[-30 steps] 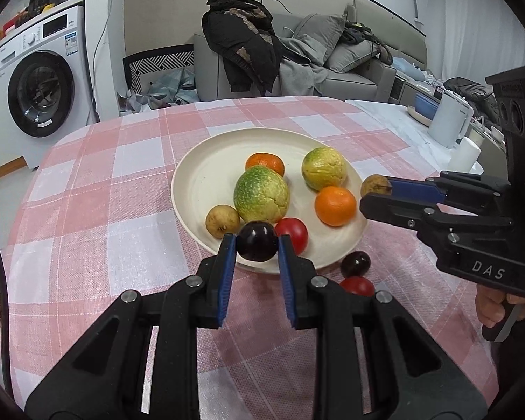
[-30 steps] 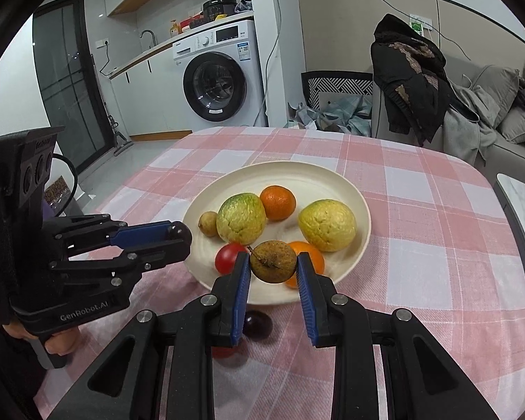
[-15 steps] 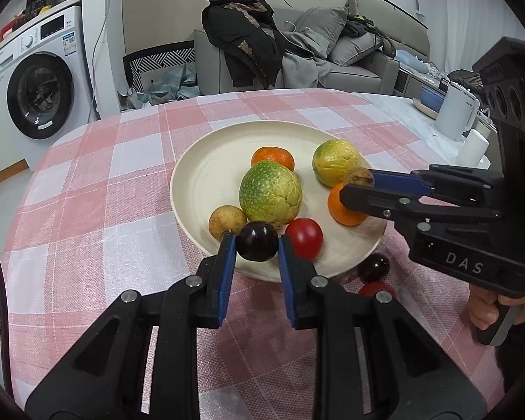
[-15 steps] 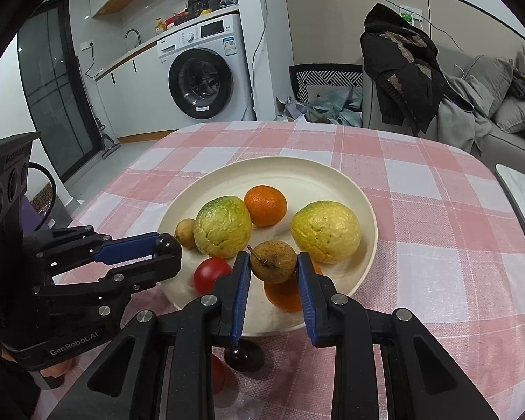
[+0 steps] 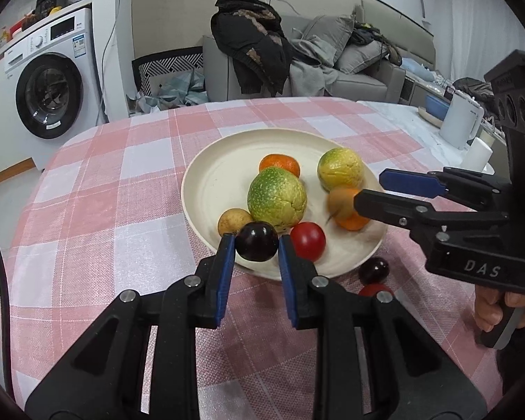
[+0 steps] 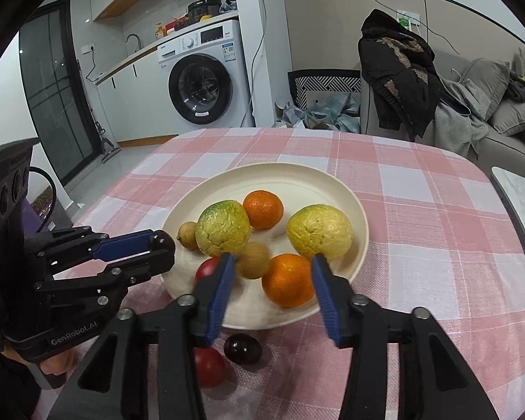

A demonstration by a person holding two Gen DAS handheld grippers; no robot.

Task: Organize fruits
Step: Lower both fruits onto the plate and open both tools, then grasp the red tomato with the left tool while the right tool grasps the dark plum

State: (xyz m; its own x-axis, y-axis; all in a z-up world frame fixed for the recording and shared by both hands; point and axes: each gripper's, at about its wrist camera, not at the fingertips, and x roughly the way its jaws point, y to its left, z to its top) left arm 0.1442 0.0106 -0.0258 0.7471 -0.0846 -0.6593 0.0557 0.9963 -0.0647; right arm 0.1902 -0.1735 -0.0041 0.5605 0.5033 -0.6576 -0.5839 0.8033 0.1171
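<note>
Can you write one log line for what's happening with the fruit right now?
left tool: shut on dark plum | right tool: open, brown fruit on plate | off plate: dark fruit, red fruit

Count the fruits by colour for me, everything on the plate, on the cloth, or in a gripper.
Orange: 2, on the plate
Yellow-green: 2, on the plate
Brown: 2, on the plate
Red: 2, one on the plate, one on the tablecloth
Dark purple: 2, one in the left gripper, one on the tablecloth
Total: 10
</note>
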